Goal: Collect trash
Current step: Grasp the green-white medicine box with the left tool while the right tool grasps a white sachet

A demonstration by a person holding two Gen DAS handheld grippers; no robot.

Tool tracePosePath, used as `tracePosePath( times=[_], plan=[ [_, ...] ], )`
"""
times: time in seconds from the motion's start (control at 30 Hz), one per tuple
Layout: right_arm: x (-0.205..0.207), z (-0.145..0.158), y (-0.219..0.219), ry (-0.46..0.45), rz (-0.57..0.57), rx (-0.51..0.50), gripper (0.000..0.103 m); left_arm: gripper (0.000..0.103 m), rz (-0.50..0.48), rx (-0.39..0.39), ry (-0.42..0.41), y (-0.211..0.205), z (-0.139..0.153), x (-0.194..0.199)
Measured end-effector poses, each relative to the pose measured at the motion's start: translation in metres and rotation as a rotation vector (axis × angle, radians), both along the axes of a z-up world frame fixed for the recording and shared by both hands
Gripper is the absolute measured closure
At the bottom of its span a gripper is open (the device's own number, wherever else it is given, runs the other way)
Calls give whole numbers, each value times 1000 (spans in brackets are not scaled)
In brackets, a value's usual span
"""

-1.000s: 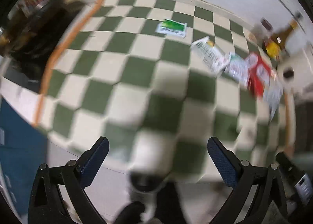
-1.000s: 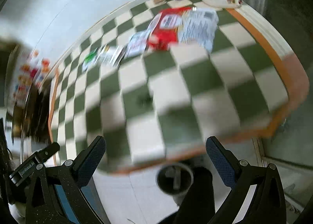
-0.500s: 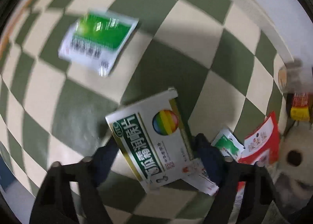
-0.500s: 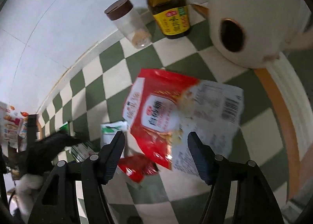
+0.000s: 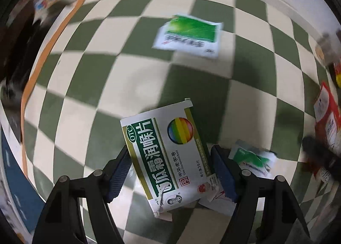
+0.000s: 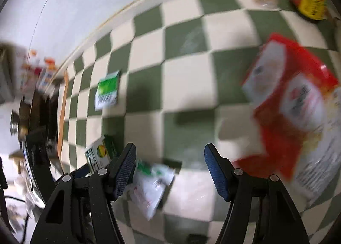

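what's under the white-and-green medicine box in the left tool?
A crumpled white paper wrapper pokes out beneath the white-and-green cardboard medicine box at its lower right, over the green-and-cream checkered tablecloth. How far it extends underneath is covered.

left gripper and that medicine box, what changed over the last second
The left gripper came down from above the checkered table and closed its fingers on the medicine box, now lifted. The right gripper swung off the red bag and stays open and empty. The green sachet has not moved.
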State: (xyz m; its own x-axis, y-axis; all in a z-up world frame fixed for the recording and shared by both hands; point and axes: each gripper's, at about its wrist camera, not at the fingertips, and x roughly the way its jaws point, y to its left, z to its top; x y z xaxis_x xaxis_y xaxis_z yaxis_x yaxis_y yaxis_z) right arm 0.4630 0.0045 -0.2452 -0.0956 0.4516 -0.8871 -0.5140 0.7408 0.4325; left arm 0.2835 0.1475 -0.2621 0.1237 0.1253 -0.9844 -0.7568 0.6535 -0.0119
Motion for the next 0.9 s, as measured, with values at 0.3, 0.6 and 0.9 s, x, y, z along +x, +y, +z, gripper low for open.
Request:
tracePosePath(
  times=[0.3, 0.6, 0.9],
  plan=[
    [-87, -30, 23, -134, 160, -106, 33, 30, 198, -109, -93, 16, -9, -89],
    [-133, -31, 38, -508, 263, -214, 100, 31, 132, 65, -5, -12, 7, -127],
    [-163, 35, -41, -466, 135, -12, 103, 32, -48, 273, -57, -66, 68, -151]
  ],
)
